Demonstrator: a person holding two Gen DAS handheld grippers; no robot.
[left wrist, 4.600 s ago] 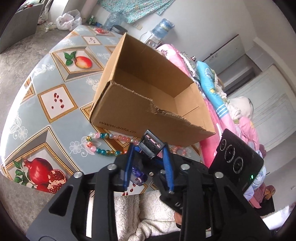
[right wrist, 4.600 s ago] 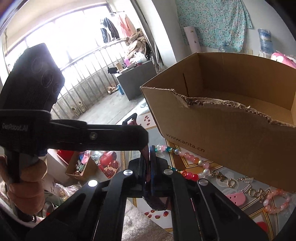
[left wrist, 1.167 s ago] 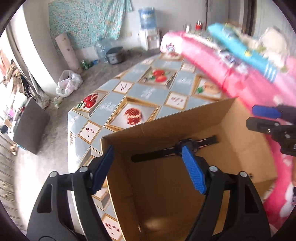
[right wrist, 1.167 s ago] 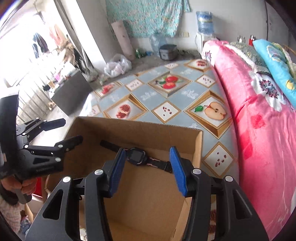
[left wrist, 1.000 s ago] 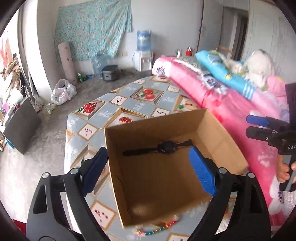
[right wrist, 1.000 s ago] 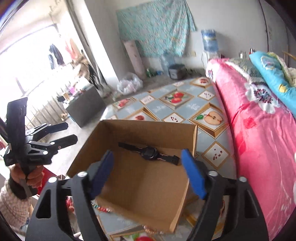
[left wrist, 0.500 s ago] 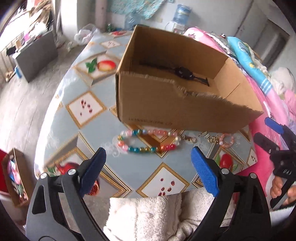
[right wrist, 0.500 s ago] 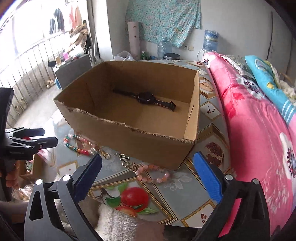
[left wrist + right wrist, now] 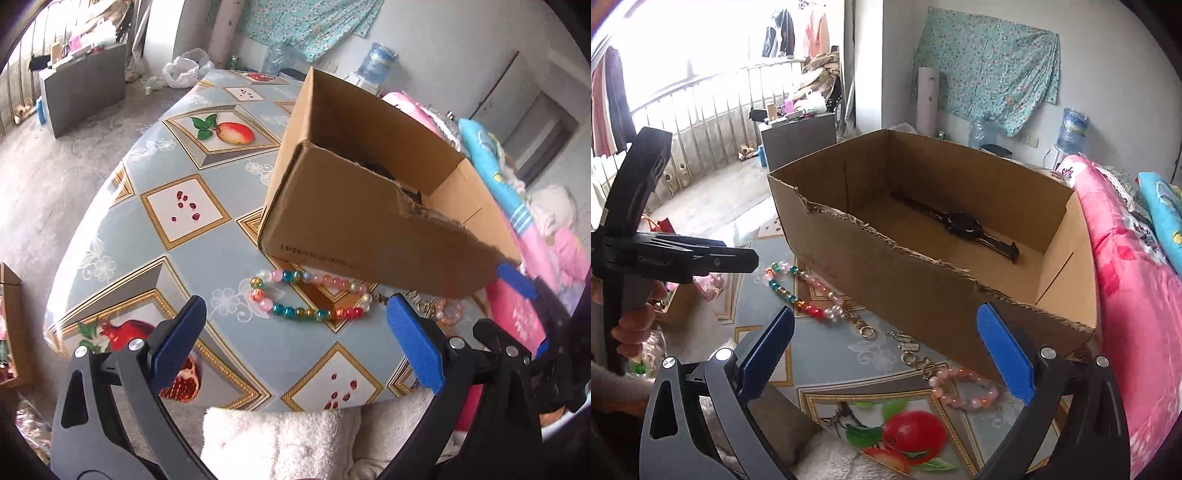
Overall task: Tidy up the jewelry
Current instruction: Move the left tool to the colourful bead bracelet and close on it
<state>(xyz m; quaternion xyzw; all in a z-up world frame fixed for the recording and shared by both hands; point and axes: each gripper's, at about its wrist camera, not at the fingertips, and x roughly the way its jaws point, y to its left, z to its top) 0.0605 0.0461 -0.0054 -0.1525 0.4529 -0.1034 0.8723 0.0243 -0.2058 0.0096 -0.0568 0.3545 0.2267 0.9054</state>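
An open cardboard box (image 9: 354,229) stands on the fruit-patterned table (image 9: 177,258); it also shows in the right wrist view (image 9: 923,291). A black watch (image 9: 964,223) lies flat inside it. A multicoloured bead bracelet (image 9: 306,295) lies in front of the box, also seen in the right wrist view (image 9: 801,288). A pink bead bracelet (image 9: 964,387) and small metal rings and charms (image 9: 905,347) lie near the box's front right. My left gripper (image 9: 291,347) is open and empty above the table's near edge. My right gripper (image 9: 882,350) is open and empty over the charms.
A pink quilt (image 9: 1137,295) with blue bedding lies to the right of the table. A white towel (image 9: 277,439) hangs at the table's near edge. Beyond the table are a grey cabinet (image 9: 85,85), a water bottle (image 9: 1071,129) and a balcony railing.
Both grippers let go of the black watch inside the box, then drew back and down to the table's near edge. Both now stand wide open and empty.
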